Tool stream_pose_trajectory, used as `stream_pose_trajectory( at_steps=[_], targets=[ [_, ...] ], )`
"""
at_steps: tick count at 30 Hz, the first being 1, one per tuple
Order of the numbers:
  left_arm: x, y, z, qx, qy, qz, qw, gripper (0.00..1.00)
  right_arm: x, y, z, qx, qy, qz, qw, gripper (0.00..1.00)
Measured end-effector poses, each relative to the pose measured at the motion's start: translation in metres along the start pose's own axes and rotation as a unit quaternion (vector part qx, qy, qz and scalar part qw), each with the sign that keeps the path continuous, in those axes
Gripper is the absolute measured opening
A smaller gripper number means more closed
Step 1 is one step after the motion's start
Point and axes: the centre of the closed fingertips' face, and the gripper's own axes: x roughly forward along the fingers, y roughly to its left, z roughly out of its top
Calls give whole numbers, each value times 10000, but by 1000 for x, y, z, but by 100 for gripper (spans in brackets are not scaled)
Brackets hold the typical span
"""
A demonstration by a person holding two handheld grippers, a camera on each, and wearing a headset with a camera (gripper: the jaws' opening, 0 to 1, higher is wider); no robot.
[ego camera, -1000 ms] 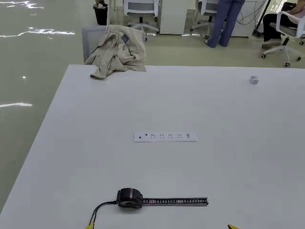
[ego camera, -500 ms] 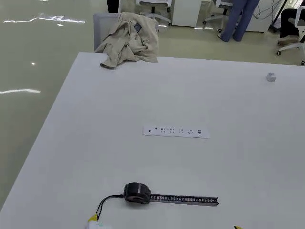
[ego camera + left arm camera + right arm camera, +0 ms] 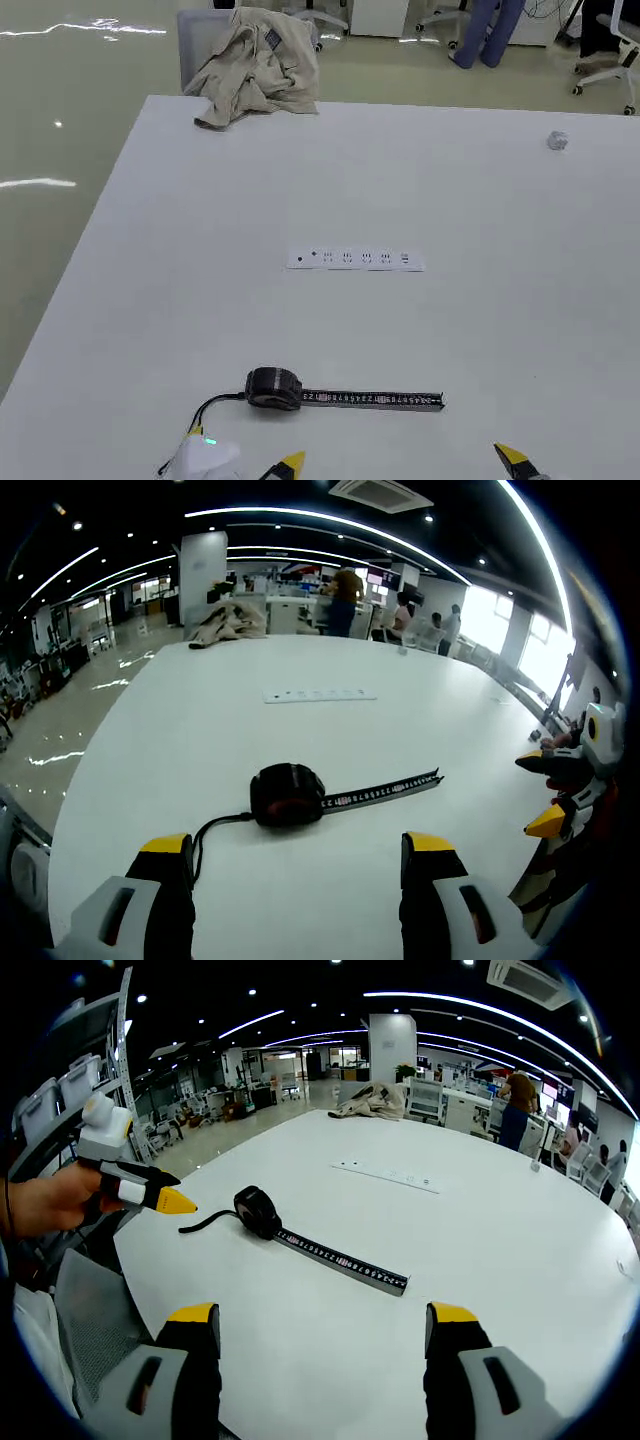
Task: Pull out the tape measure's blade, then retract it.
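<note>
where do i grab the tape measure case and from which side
Probably the round black case, from above, jaws across its near and far edges: it lies flat, with the blade leaving its right side and the cord its left. The left gripper faces it, open.

A white table (image 3: pixel 200 250) is stretching away ahead of the left gripper (image 3: pixel 297 843). Past its far edge, a beige jacket (image 3: pixel 255 65) is draping over a grey chair (image 3: pixel 195 40). The glossy pale floor (image 3: pixel 60 120) is reflecting the ceiling light strips (image 3: pixel 330 520). White office chairs (image 3: pixel 610 70) are standing farther off, to that gripper's right.
</note>
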Motion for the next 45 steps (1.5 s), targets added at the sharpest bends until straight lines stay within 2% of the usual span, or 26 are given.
stream_pose_trajectory(
  at_steps=[6,12,22,27,32,39,42,45],
  targets=[
    [2,7,1,-127,-38,186,9997,83,9,1,0,-61,42,113,9999,87],
    [8,6,0,-232,-12,253,9994,83,20,-3,2,-184,103,225,9995,87],
    [28,1,4,-265,43,306,9992,82,39,-13,-9,-519,312,511,9969,87],
    [36,-2,7,-276,36,314,9991,82,48,-19,-13,-737,392,626,9945,86],
    [45,-5,5,-300,93,327,9990,82,57,-23,-14,-961,465,744,9915,83],
    [57,-7,4,-332,53,397,9986,81,70,-32,-17,-1346,588,939,9847,81],
    [65,-10,5,-423,24,320,9986,80,75,-37,-18,-1475,620,995,9821,81],
    [72,-9,5,-414,-1,358,9985,80,80,-41,-16,-1587,629,1039,9798,80]
  ],
)
